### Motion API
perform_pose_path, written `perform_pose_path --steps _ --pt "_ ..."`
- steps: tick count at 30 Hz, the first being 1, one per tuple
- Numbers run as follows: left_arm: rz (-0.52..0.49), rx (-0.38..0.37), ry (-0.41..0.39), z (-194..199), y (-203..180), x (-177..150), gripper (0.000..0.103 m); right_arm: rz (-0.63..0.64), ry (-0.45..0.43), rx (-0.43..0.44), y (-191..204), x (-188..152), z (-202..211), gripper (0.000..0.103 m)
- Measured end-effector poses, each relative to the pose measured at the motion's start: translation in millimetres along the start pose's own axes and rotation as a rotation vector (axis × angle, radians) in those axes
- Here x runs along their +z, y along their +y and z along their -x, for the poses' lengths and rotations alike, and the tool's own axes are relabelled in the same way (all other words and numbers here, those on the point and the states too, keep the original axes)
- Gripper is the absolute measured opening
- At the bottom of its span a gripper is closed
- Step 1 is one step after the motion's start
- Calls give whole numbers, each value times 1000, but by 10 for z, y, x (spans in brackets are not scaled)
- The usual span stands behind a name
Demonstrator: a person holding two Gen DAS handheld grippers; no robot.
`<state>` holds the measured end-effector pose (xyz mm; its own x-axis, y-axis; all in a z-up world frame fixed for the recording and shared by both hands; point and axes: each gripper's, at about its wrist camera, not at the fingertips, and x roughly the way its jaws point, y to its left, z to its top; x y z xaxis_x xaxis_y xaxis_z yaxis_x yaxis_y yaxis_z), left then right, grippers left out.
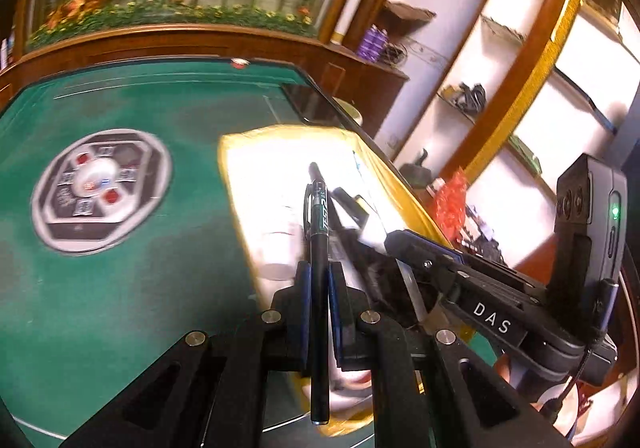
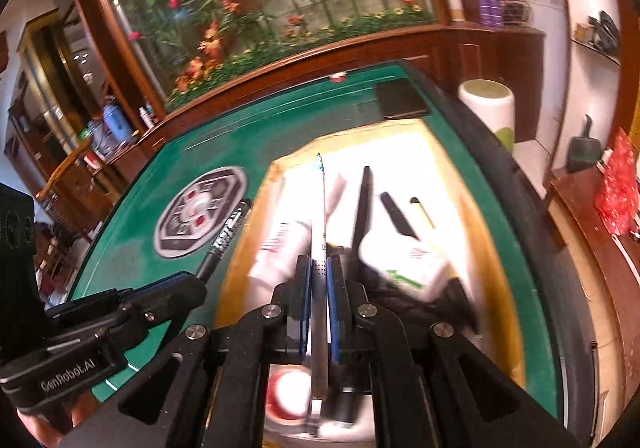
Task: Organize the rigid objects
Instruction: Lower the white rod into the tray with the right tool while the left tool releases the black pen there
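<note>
My left gripper point(image 1: 318, 280) is shut on a black pen point(image 1: 319, 248) with a green label, held upright above the yellow-rimmed white tray point(image 1: 236, 175). My right gripper point(image 2: 318, 280) is shut on a thin silver pen point(image 2: 320, 232) over the same tray point(image 2: 496, 248). The left gripper also shows in the right wrist view point(image 2: 200, 280) with the black pen point(image 2: 226, 236) sticking out. The right gripper shows in the left wrist view point(image 1: 384, 240). In the tray lie a black pen point(image 2: 362, 207), a dark blade-shaped piece point(image 2: 396, 217), a white tube point(image 2: 280, 244) and a white box point(image 2: 408, 268).
The tray lies on a green felt game table point(image 1: 100, 288) with a round grey centre panel point(image 1: 100, 187). A black flat panel point(image 2: 400, 99) sits at the far corner. A white cylinder point(image 2: 486, 103) stands beyond the table edge. Shelves point(image 1: 520, 87) and a wooden cabinet point(image 2: 592, 248) are at right.
</note>
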<state>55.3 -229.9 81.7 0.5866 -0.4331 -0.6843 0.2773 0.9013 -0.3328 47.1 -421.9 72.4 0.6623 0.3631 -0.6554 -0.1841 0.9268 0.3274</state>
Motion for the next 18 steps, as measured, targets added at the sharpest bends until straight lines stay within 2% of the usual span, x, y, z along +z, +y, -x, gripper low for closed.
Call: perform_pose_path --steps 6,18 --pt "-18 3 44 -291 -169 -35 7 -19 17 -16 -163 -56 -69 7" --pt "-20 16 81 -451 -132 -115 7 -4 35 -25 -138 -91 -145 7"
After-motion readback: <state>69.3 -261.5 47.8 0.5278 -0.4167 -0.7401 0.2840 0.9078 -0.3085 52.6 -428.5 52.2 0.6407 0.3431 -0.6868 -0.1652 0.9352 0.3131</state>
